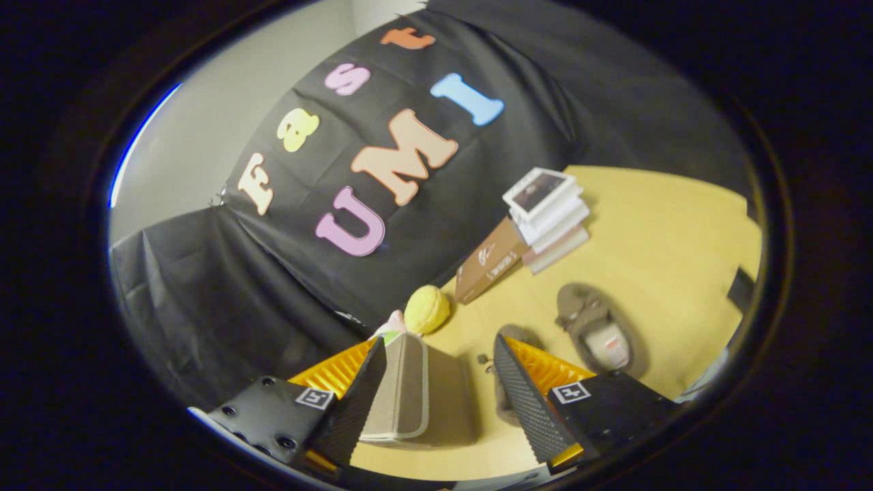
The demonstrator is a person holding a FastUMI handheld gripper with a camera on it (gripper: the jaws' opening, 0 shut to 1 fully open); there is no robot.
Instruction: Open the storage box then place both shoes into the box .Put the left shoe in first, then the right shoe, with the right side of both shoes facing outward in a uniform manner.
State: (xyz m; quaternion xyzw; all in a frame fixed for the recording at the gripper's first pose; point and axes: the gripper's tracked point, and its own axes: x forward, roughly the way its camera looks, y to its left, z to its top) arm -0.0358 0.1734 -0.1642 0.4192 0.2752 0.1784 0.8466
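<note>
My gripper (pixel 440 344) is open and tilted over the yellow table (pixel 668 232). A beige storage box (pixel 409 389) with a pale rim lies between the fingers, close against the left finger, while the right finger stands apart from it. I cannot tell whether its lid is open. One grey-brown slipper (pixel 506 402) shows partly behind the right fingertip. The other slipper (pixel 597 331), with a pale insole, lies on the table just beyond the right finger.
A yellow round toy (pixel 427 309) sits just beyond the box, near the black cloth wall. Further back stand a brown carton (pixel 491 262) and a stack of books (pixel 549 215). Bare tabletop stretches to the right of the slippers.
</note>
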